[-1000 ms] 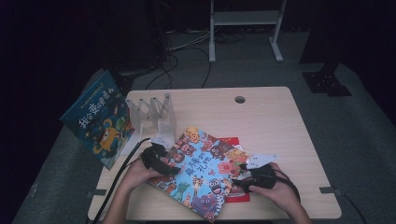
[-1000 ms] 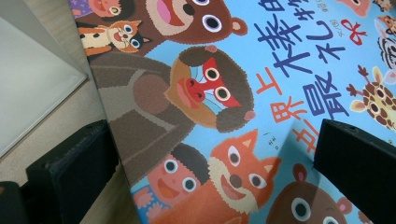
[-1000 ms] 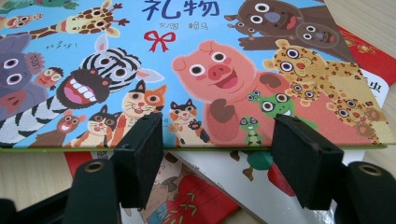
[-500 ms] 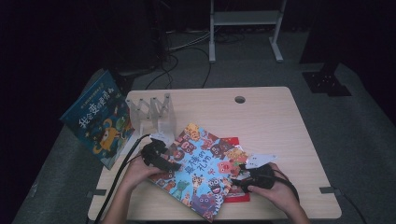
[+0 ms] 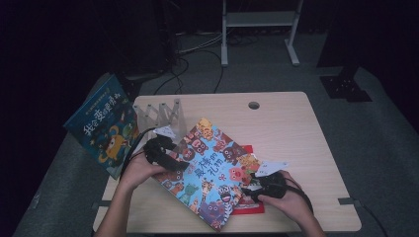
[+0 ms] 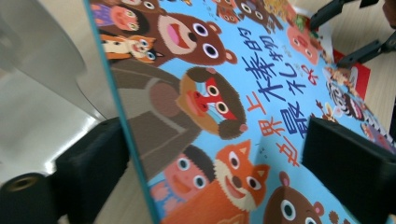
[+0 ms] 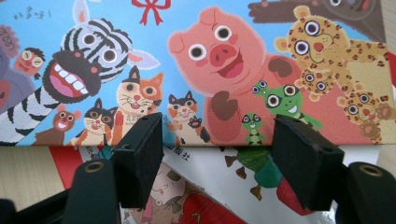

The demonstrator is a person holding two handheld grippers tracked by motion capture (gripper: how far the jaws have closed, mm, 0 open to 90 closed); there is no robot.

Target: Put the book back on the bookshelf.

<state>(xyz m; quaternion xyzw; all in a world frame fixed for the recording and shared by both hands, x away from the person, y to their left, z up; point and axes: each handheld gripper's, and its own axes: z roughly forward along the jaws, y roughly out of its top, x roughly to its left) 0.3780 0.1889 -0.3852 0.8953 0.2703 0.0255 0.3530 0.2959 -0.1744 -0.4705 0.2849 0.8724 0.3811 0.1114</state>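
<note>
Between the left gripper's (image 5: 170,160) closing fingers (image 6: 91,158) sits the animal book's (image 5: 210,170) edge, unpinched; right gripper (image 5: 254,190), parted, should steady it.

Light-blue picture book (image 5: 210,170) with cartoon animals, black tools

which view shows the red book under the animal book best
The right gripper view: the red book lies close, its cover art peeking from under the animal book. The high view shows a small red strip; the left gripper view, a red corner.
</note>
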